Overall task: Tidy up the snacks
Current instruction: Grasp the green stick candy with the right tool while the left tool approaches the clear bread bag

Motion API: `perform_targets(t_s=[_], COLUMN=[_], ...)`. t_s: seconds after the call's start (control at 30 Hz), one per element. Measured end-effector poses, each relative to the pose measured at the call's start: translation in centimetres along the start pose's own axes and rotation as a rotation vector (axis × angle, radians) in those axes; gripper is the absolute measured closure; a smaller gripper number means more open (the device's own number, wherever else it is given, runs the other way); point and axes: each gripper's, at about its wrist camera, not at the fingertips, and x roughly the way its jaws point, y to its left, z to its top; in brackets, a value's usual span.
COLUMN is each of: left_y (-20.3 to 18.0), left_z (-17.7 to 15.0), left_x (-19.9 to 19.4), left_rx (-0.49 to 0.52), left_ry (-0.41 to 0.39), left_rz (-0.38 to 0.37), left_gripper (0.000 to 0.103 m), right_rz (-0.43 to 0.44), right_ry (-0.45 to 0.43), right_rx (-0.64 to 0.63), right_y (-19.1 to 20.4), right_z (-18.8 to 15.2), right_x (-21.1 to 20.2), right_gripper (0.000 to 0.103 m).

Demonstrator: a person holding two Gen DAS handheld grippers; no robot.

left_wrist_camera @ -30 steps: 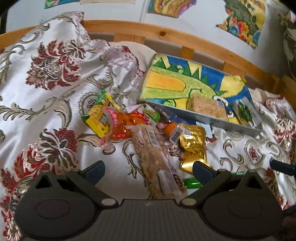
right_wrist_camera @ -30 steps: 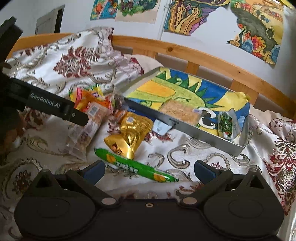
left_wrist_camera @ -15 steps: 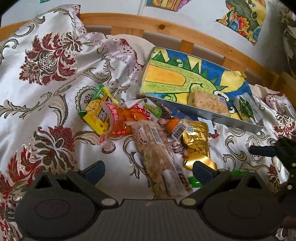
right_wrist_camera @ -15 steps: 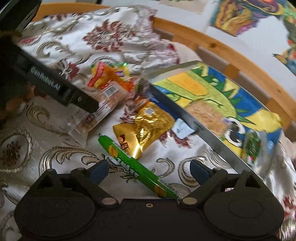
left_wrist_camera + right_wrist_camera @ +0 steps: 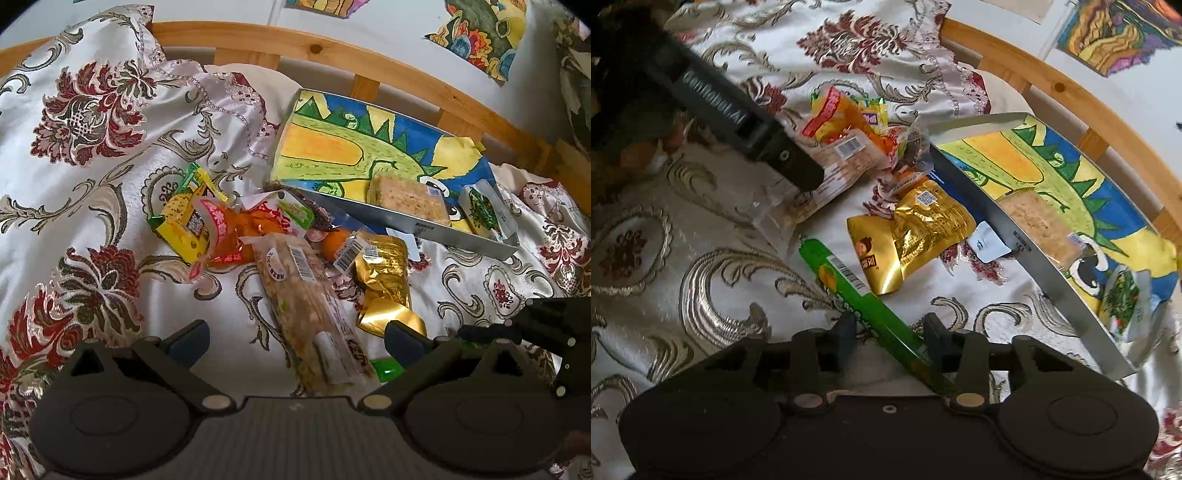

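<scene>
Snack packs lie in a heap on the floral bedspread. A long clear cereal-bar pack [image 5: 310,306] lies between the fingers of my open left gripper [image 5: 295,339], untouched. A gold pouch [image 5: 384,280] lies to its right and also shows in the right wrist view [image 5: 916,236]. My right gripper [image 5: 890,332] has narrowed around the near end of a long green stick pack [image 5: 857,291], jaws at its sides. A grey tray [image 5: 1015,236] lined with a dinosaur drawing holds a cereal bar [image 5: 1041,221] and a green-print sachet [image 5: 1126,299].
Yellow and orange packs [image 5: 207,229] lie at the left of the heap. A wooden bed rail [image 5: 369,59] runs behind the tray, with paintings on the wall above. The left gripper's arm [image 5: 738,122] crosses the right wrist view at upper left.
My right gripper has moved down to the green stick pack and narrowed from wide open to around it. My left gripper has drifted slightly, still open over the cereal-bar pack.
</scene>
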Motion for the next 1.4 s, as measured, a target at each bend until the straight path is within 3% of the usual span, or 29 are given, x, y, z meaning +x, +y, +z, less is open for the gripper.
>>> perform_targets(t_s=[0.3, 0.7, 1.1, 1.4], left_y=[-0.3, -1.0, -2.3, -3.6], left_z=[0.1, 0.1, -0.3, -0.3], left_x=[-0.6, 2.6, 2.7, 2.8], left_rx=[0.003, -0.051, -0.05, -0.041], left_ry=[-0.008, 0.067, 0.062, 0.079], left_rz=[-0.022, -0.074, -0.004, 0.032], left_gripper=[0.0, 0.0, 0.001, 0.007], right_rz=[-0.054, -0.06, -0.095, -0.11], right_ry=[0.05, 0.045, -0.039, -0.057], right_rx=[-0.043, -0.026, 0.08, -0.016], right_y=[1.0, 0.9, 1.1, 1.6], right_z=[0.3, 0.3, -0.7, -0.9], right_x=[-0.8, -0.4, -0.6, -0.2], right_gripper=[0.067, 0.066, 0.063, 0.06])
